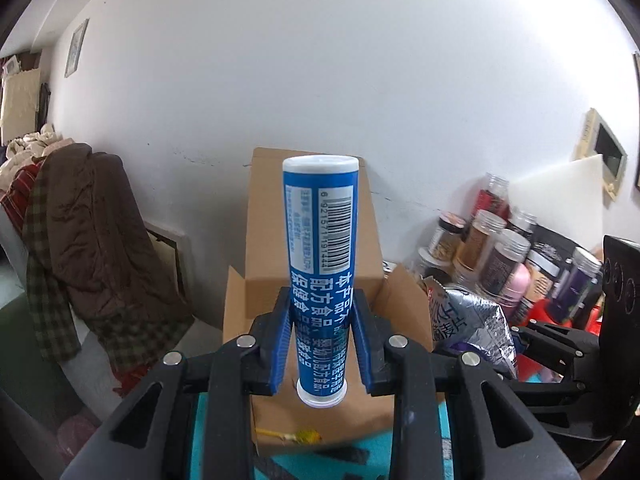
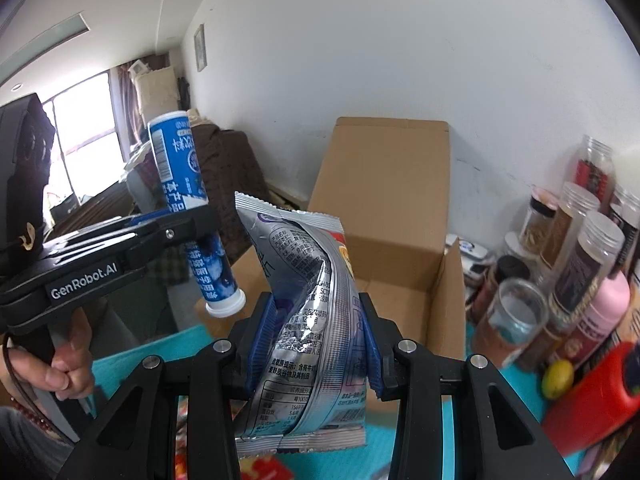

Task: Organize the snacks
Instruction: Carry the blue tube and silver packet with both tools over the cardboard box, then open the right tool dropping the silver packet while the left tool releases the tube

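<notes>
My left gripper (image 1: 322, 316) is shut on a blue tube with white caps (image 1: 320, 248), held upright in front of an open cardboard box (image 1: 312, 220). In the right wrist view the same tube (image 2: 192, 208) is held tilted to the left of the box (image 2: 384, 200). My right gripper (image 2: 316, 320) is shut on a crumpled silver snack bag (image 2: 308, 308), held upright in front of the box opening. The bag also shows in the left wrist view (image 1: 472, 324), to the right of the box.
Several clear jars with lids (image 2: 576, 248) and a pink bottle (image 2: 600, 316) crowd the right side by the wall. A red container (image 2: 592, 404) and a small yellow fruit (image 2: 558, 378) lie on the teal mat (image 2: 132, 360). A brown coat (image 1: 92, 232) hangs at left.
</notes>
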Demonstrator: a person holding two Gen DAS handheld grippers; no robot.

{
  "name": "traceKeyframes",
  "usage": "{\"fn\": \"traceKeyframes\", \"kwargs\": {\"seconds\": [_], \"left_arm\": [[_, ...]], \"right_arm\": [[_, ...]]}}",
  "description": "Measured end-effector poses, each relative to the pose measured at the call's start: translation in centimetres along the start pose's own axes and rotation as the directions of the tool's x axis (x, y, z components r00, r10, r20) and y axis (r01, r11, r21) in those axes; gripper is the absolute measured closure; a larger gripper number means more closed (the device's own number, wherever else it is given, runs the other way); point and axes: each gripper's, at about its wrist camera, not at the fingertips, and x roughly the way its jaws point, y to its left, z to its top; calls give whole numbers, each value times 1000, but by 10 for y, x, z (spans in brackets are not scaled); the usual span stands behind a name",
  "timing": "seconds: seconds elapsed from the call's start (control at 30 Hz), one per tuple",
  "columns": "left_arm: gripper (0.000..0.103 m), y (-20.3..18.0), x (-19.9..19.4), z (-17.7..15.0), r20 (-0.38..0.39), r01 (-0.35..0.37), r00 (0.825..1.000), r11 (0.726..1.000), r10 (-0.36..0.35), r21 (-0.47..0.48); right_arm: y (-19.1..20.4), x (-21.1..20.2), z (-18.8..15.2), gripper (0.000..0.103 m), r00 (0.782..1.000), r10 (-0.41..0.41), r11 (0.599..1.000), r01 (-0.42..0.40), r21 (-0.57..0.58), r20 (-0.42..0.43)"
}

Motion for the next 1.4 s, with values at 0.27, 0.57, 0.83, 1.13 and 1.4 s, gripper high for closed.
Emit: {"fn": "traceKeyframes", "kwargs": {"seconds": [0.27, 0.57, 0.83, 1.13, 1.4], "left_arm": [[75, 12, 47, -15, -66, -9, 998, 1000, 9, -6], [75, 22, 89, -42, -153, -15, 988, 1000, 12, -14], [75, 30, 110, -61, -234, -24, 972, 1000, 24, -1], [75, 28, 112, -67, -252, -45, 966, 999, 51, 30], [75, 20, 118, -70, -267, -86, 958, 992, 108, 93]], "right_arm": [[-20, 50, 0, 63, 999, 11, 1000, -10, 21, -40], [-33, 91, -21, 63, 991, 46, 998, -40, 53, -126], [-38, 114, -34, 63, 974, 43, 998, -33, 50, -223], [-39, 133, -37, 62, 950, 35, 999, -21, 46, -311], [-42, 141, -45, 59, 933, 10, 999, 7, 44, -358]]}}
